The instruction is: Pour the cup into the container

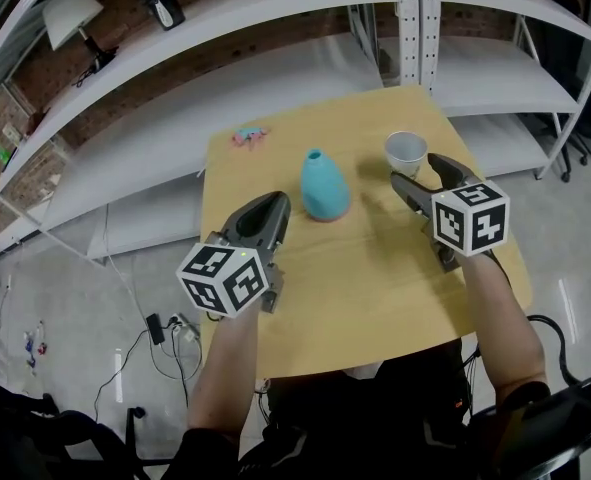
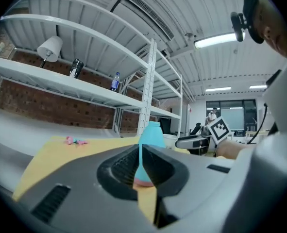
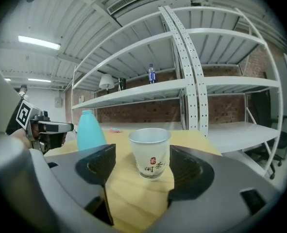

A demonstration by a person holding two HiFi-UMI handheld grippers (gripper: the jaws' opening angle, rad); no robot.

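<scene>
Cup (image 1: pixel 405 152) seems near the table (image 1: pixel 375 288) corner.

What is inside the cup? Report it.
In the head view the cup shows only a white interior, with nothing distinct lying in it. Whether it holds clear liquid or something small is too small to tell. In the right gripper view its wall hides the inside.

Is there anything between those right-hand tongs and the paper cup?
Nothing but bare yellow table separates the open right tongs from the paper cup; the right gripper view shows it best.
</scene>
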